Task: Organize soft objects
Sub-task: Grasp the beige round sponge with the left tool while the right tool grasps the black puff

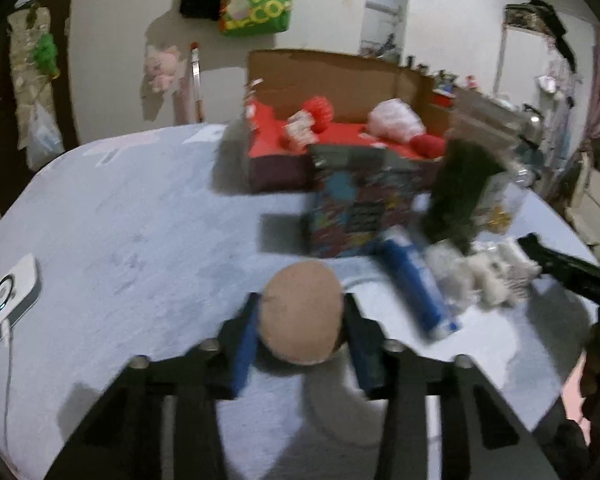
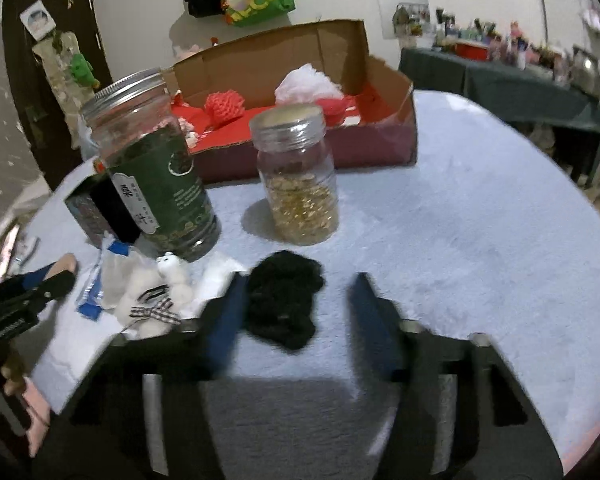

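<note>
A white flat device with a round lit dial [image 1: 5, 295] is seen at the left edge of the pale blue fleece-covered tabletop [image 1: 140, 232], with a thin cable running from it. The left gripper [image 1: 302, 322] is closed on a tan, egg-shaped soft ball [image 1: 304, 312], its blue-padded fingers [image 1: 244, 344] pressed against both sides of the ball near the front edge of the tabletop. Beyond it, a colourfully printed carton [image 1: 352, 208] and a blue-and-white tube [image 1: 416, 284] are placed near the middle, and an open cardboard box lined in red [image 2: 300, 92] is set at the far edge, with red and white soft bundles inside. A small white plush toy with a checked ribbon [image 2: 156, 300] lies beside a tall green-labelled clear jar with a metal lid [image 2: 152, 172]; a shorter clear jar of golden pieces [image 2: 300, 180] stands just to its right. The right gripper [image 2: 300, 312] is held around a crumpled black soft fabric piece [image 2: 284, 300] near the front edge; the left finger touches the fabric, while a clear gap is left at the right finger, so the jaws are not clamped on it.
</note>
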A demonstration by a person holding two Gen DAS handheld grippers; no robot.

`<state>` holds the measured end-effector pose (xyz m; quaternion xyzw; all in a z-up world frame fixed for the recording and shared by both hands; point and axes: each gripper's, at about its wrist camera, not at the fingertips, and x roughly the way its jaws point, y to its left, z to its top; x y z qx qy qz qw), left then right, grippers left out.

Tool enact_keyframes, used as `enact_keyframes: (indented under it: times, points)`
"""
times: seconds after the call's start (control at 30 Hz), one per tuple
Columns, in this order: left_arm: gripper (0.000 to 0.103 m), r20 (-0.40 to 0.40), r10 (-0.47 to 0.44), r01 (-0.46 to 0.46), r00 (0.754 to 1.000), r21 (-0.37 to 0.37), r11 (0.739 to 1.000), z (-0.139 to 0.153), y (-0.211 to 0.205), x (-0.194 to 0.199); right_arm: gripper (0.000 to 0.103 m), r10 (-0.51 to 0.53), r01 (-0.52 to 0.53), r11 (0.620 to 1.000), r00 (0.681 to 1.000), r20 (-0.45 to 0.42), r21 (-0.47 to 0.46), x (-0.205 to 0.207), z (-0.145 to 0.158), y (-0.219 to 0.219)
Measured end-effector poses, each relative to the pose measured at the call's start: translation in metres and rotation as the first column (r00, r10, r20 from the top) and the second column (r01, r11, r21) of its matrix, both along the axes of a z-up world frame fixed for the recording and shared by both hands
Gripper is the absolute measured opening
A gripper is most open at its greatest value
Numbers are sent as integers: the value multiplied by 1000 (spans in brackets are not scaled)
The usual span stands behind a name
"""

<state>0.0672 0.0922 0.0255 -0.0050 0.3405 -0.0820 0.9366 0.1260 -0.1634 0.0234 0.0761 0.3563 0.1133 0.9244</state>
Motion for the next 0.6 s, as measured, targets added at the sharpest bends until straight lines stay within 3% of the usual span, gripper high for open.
enact_keyframes:
  times: [0.3, 0.6]
  points:
    - [29, 54, -149, 151, 987, -19, 988, 22, -39, -5, 27, 63, -62, 998, 992, 105, -12, -21, 24, 15]
    - [29, 47, -254, 256, 966, -44, 966, 27, -74, 3, 27, 149, -152, 988, 983, 105, 29, -15, 29, 37]
